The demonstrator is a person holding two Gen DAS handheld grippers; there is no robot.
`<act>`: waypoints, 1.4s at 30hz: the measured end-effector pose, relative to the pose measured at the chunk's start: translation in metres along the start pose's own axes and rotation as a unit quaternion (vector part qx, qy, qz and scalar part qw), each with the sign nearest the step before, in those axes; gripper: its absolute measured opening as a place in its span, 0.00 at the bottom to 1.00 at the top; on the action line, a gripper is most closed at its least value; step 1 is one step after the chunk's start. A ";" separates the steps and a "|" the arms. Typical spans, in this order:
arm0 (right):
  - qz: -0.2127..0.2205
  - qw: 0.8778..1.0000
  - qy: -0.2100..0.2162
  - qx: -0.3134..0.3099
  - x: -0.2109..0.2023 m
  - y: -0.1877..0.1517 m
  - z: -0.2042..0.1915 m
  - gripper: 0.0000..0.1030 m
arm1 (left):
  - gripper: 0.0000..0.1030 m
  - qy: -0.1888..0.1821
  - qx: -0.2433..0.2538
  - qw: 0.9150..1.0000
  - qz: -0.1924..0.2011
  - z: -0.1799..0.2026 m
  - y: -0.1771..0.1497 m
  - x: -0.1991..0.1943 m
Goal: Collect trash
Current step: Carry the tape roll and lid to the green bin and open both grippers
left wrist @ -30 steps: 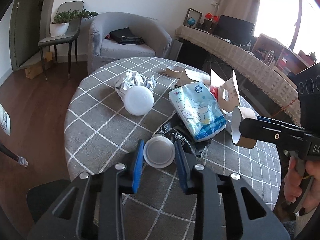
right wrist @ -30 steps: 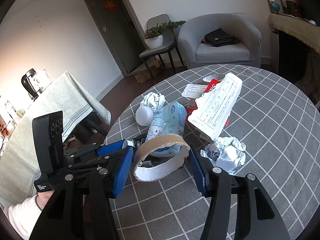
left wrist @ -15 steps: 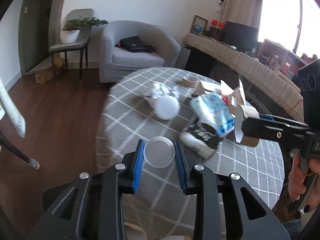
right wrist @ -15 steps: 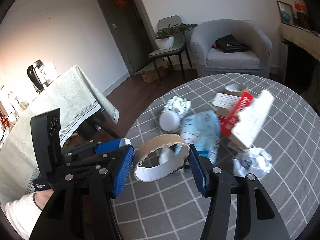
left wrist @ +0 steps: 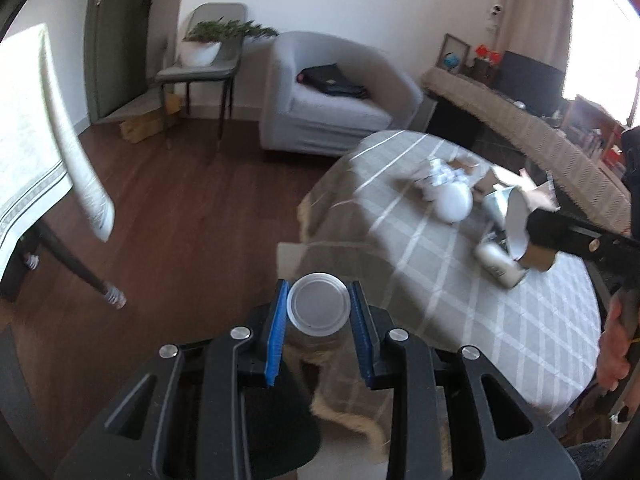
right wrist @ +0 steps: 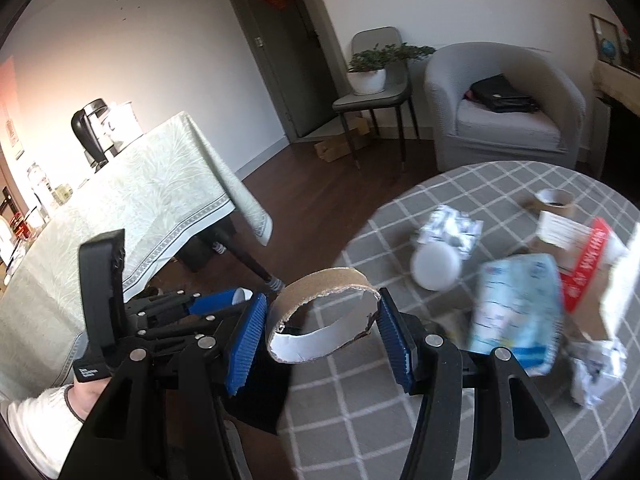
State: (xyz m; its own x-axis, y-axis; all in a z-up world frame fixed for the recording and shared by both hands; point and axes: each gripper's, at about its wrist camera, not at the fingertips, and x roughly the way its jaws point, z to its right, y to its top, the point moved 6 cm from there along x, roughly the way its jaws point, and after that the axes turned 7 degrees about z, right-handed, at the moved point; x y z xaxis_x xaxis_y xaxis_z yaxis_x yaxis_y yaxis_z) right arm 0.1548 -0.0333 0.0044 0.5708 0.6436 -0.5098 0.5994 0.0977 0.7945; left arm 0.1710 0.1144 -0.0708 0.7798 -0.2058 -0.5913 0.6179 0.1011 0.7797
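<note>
Claw-mounted views (close), sharing the table (left wrist: 460,280).

cup (left wrist: 318,310) in left gripper (left wrist: 319,322) | cardboard ring (right wrist: 324,320) in right gripper (right wrist: 322,334) | table (right wrist: 360,420) beneath

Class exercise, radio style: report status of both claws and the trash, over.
Left claw shut on clear plastic cup, off the table edge. Right claw shut on cardboard ring. More trash on round table. Nothing blocking.

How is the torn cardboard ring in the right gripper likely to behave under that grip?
The cardboard ring is probably light and flexible: a thin, open band with ragged, torn edges. Clamped across its width by the right gripper, it already looks oval, so a firmer squeeze would likely flatten it. Set down on its edge, it might roll.
</note>
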 end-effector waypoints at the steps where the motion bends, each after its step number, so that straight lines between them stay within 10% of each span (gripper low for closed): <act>1: -0.002 1.000 0.003 -0.002 0.004 0.001 -0.004 0.55 | 0.32 0.007 -0.002 1.000 -0.007 -0.008 -0.004 0.001; 31: -0.142 0.988 0.032 -0.047 0.142 -0.057 -0.102 0.55 | 0.32 0.063 -0.062 0.975 -0.202 -0.146 -0.161 0.041; 42: -0.203 0.978 0.016 -0.049 0.185 -0.098 -0.107 0.55 | 0.49 0.060 -0.082 0.978 -0.183 -0.160 -0.155 0.025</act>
State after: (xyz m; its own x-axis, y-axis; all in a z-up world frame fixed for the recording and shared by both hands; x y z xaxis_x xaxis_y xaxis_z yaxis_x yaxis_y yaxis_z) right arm 0.1415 0.1568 -0.1329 0.2780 0.5602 -0.7803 0.7148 0.4220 0.5577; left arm 0.1106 0.2494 -0.2394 0.5036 -0.1436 -0.8519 0.8581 0.1981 0.4738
